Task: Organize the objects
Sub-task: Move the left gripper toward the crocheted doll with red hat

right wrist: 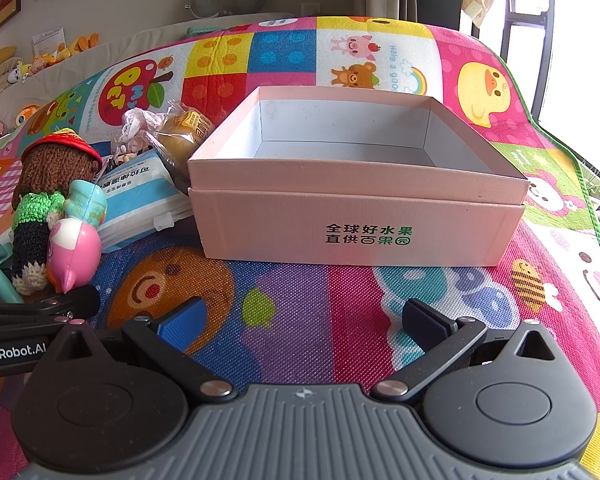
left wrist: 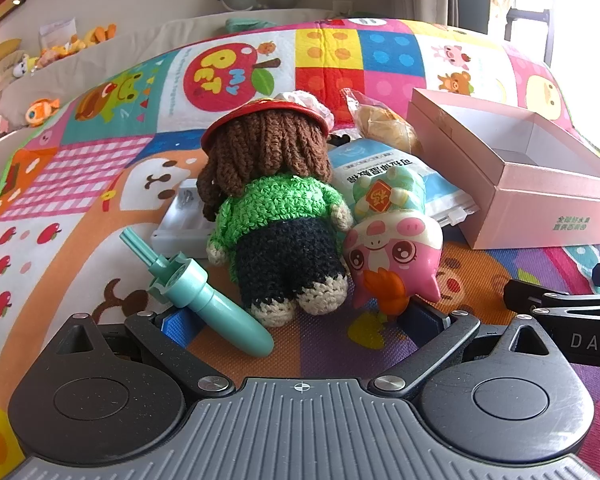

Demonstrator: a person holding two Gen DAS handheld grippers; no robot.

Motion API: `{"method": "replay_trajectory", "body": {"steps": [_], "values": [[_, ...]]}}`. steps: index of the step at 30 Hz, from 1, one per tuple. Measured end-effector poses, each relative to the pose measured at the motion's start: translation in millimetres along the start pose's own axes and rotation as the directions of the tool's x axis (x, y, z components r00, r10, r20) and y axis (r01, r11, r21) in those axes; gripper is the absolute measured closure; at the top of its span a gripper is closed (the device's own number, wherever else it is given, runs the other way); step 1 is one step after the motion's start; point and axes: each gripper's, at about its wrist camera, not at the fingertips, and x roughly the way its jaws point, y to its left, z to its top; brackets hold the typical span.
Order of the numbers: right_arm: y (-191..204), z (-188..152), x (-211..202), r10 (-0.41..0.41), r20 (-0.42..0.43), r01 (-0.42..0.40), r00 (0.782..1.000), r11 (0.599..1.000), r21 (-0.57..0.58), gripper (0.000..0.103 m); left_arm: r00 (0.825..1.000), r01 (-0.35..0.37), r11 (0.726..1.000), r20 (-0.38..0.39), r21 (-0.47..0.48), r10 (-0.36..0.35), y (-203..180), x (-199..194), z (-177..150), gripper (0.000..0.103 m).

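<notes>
A crocheted doll (left wrist: 276,208) with red hat, green top and black trousers lies on the mat, straight ahead of my open, empty left gripper (left wrist: 300,320). A pink pig toy (left wrist: 396,256) leans against its right side and a teal tube (left wrist: 216,300) lies at its left. Behind them are a blue-white packet (left wrist: 380,164), a wrapped bun (left wrist: 384,124) and a white tray (left wrist: 180,220). An open, empty pink box (right wrist: 360,216) stands in front of my open, empty right gripper (right wrist: 304,320). The doll (right wrist: 44,208) and pig toy (right wrist: 74,252) show at the far left of the right wrist view.
A colourful cartoon play mat (right wrist: 300,292) covers the surface. The pink box (left wrist: 540,192) sits right of the pile. The right gripper's arm (left wrist: 564,312) shows at the right edge of the left wrist view. Plush toys (left wrist: 72,44) line a beige ledge at the back left.
</notes>
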Motion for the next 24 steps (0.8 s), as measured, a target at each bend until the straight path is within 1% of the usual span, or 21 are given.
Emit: {"method": "replay_trajectory", "body": {"steps": [13,15,17,20,24], "values": [[-0.9,0.6,0.3,0.001,-0.001,-0.001,1.0,1.0,0.001,0.0,1.0,0.004,1.0,-0.004,0.001,-0.004,-0.2,-0.3,-1.1,0.001],[-1.3,0.8,0.2,0.008,-0.005,-0.008,1.0,1.0,-0.003,0.0,1.0,0.012,1.0,-0.022,0.003,-0.012,-1.2,-1.2,-0.8,0.001],[-1.8,-2.1,-0.5,0.026,-0.024,-0.026,0.999,1.0,-0.017,0.0,0.999,0.024,1.0,-0.042,0.01,-0.024,-0.4,-4.7,-1.7,0.001],[-10.5,-6.4,-12.0,0.068,-0.064,-0.071,0.996,0.996,-0.05,0.0,0.997,0.041,0.998,-0.06,0.037,-0.039,-0.1,-16.1,-8.9,0.001],[-11.1,-13.2,-26.7,0.086,-0.113,-0.096,0.99,0.992,-0.08,0.0,0.995,0.074,0.995,-0.078,0.064,-0.069,2.9,-31.1,-19.0,0.001]]}}
